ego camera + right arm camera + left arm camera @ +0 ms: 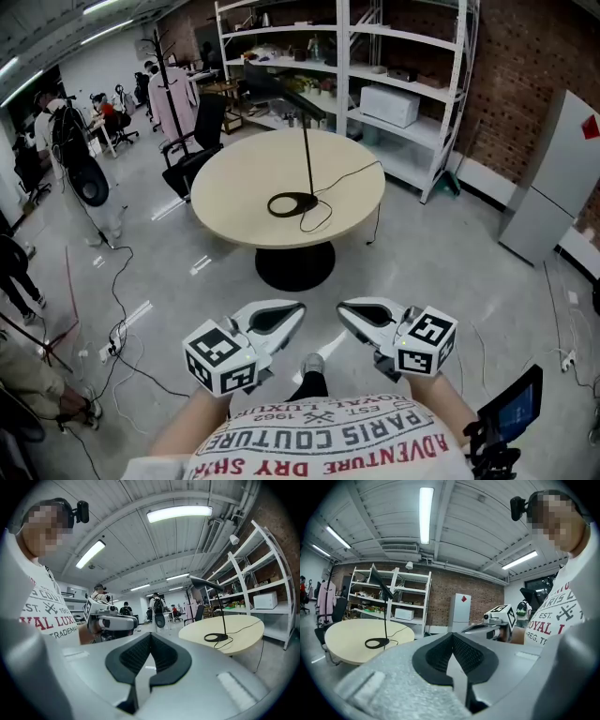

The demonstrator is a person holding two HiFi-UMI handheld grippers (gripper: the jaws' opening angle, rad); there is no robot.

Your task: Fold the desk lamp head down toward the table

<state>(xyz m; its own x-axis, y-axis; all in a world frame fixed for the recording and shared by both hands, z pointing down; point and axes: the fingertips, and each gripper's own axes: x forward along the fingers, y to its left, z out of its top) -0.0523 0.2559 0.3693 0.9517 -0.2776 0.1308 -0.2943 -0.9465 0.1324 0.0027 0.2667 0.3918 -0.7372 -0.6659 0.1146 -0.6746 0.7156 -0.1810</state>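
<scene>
Bright, even indoor light from long ceiling tube lights point(425, 513). Pale glare streaks the grey floor point(202, 265). Both gripper views bulge like fisheye, with black rounded corners and soft foregrounds.

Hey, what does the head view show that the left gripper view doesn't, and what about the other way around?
Only the head view: the table's black pedestal and the marker cube on the left tool.
Only the left gripper view: the lamp head in profile, tilted atop its stem, and the left tool's ribbed pads closed together with nothing between them.
Both: the round table, the lamp's ring base, its cable, the shelving, and the right tool, also shut.
</scene>
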